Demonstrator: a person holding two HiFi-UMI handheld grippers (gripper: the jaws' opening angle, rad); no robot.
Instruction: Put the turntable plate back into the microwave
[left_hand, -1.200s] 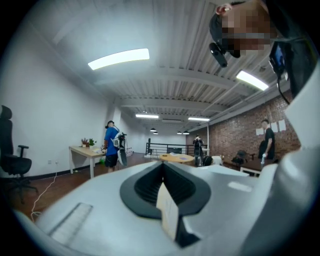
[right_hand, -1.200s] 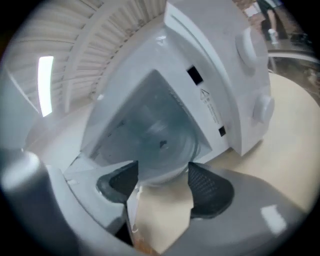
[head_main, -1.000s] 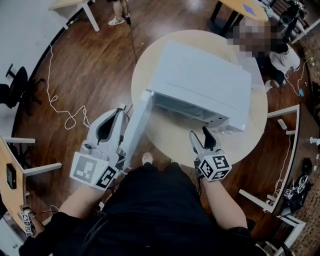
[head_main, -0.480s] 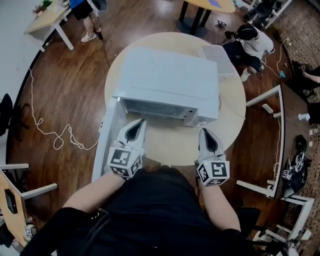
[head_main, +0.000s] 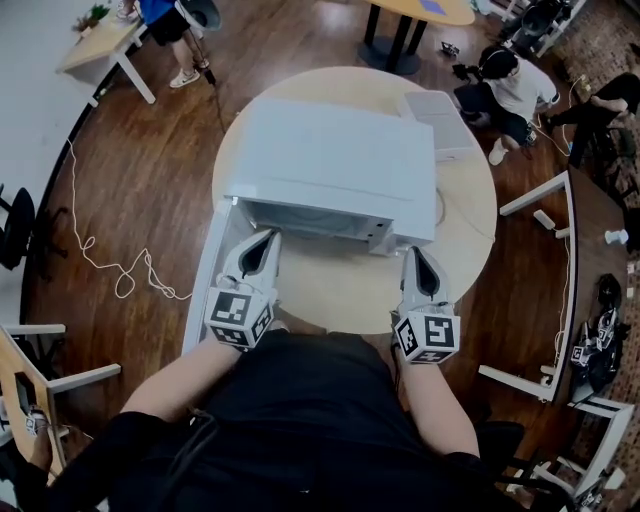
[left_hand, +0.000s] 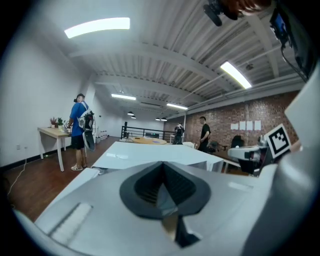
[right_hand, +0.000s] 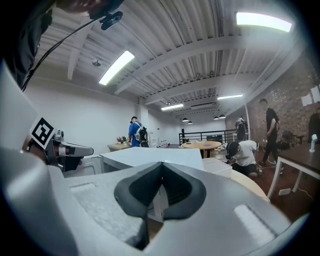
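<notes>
Left hand-held gripper (head_main: 267, 238) has swung in before the open microwave (head_main: 330, 160), cavity shadowed.

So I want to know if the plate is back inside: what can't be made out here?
- Turntable plate: in no view.
- Microwave cavity: head view, hidden under its own top.
- Cavity too: in the gripper views, the left gripper and right gripper, jaws shut, fill the foreground.
- Door: head view, partly behind the left gripper.

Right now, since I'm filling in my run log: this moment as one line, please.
microwave: on table, door open | left hand-held gripper: shut, empty | right hand-held gripper: shut, empty | turntable plate: not in view
</notes>
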